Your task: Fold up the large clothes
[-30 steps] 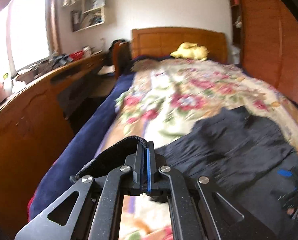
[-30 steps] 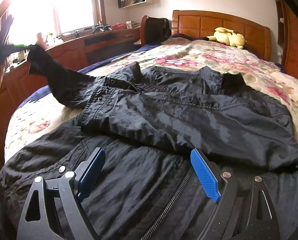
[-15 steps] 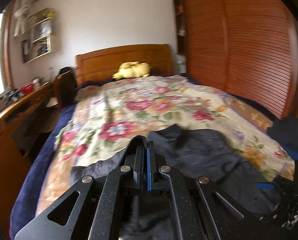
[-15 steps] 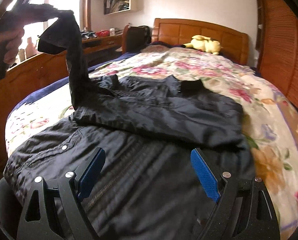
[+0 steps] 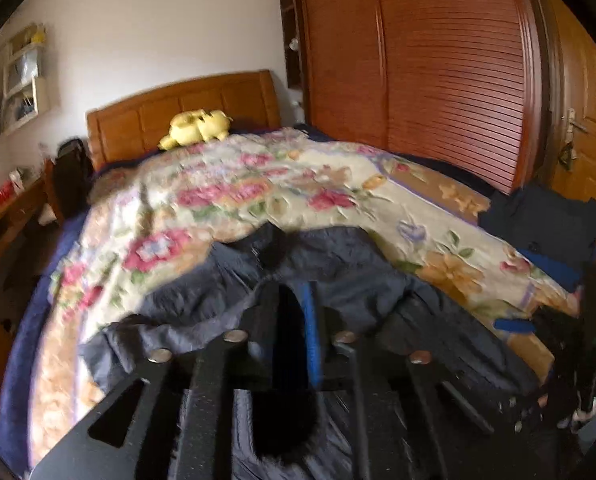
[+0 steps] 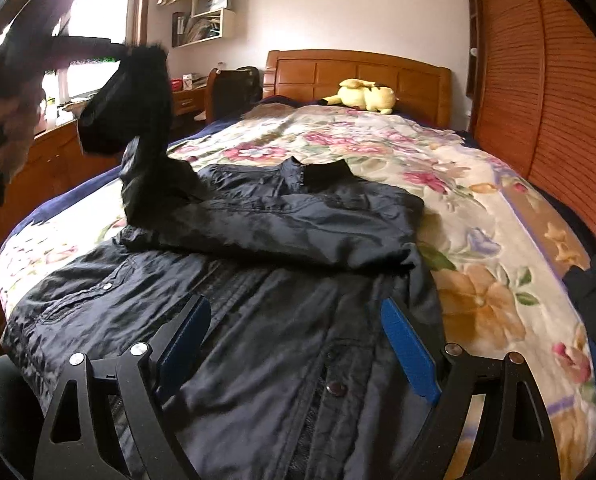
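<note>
Your left tongs (image 5: 294, 320) have just been opening, a narrow gap now, with the dark sleeve cuff (image 6: 138, 92) still between the pads; whether they still pinch it, can't tell through the blur. The black jacket (image 6: 258, 280) lies flat on the bed (image 6: 498, 240), long axis 6 to 12 in the right view, collar at 12, other sleeve already crossed over the chest. Your right tongs (image 6: 298, 340) hang wide open and empty over the hem, so the left hand is nearer: the sleeve should drop toward 3 across the body.
</note>
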`<state>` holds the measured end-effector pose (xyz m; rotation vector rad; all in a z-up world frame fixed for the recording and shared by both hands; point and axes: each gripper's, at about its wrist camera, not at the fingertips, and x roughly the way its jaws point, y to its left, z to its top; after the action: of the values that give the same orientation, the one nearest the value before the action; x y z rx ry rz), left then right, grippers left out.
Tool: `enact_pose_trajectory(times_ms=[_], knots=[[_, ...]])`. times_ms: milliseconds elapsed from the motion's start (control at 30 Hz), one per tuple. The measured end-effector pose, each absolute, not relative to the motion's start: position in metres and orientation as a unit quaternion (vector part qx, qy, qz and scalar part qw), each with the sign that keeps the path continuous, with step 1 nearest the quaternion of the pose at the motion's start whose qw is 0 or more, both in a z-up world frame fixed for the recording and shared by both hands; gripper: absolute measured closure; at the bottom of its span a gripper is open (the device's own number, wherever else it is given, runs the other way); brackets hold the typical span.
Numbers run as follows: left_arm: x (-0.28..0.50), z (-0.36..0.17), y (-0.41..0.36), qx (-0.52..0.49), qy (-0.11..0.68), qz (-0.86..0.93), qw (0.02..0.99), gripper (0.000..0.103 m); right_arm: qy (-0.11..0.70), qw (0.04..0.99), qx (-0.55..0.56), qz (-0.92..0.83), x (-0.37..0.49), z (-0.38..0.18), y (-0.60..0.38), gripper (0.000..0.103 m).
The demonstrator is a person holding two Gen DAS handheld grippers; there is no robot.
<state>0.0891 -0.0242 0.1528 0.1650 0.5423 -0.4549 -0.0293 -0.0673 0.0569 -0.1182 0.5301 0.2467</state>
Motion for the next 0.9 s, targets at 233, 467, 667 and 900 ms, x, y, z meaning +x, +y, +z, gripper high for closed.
enact_pose_trajectory(times_ms=[233,467,667,900], knots=[[0.065,0.118,-0.007,0.077,0.276,-0.221,0.932,0.033,0.266,0.954,-0.053,0.131,-0.022,0.054,-0.066,0.015],[0.041,0.081,0.03,0.056,0.279,-0.184,0.941,0.024,0.271,0.948,-0.062,0.158,-0.007,0.05,-0.046,0.015],[0.031,0.053,0.06,0.04,0.289,-0.158,0.943,0.023,0.27,0.942,-0.072,0.185,0.013,0.049,-0.022,0.015],[0.017,0.037,0.088,0.026,0.293,-0.127,0.947,0.023,0.292,0.927,-0.07,0.225,0.047,0.039,0.006,0.021]])
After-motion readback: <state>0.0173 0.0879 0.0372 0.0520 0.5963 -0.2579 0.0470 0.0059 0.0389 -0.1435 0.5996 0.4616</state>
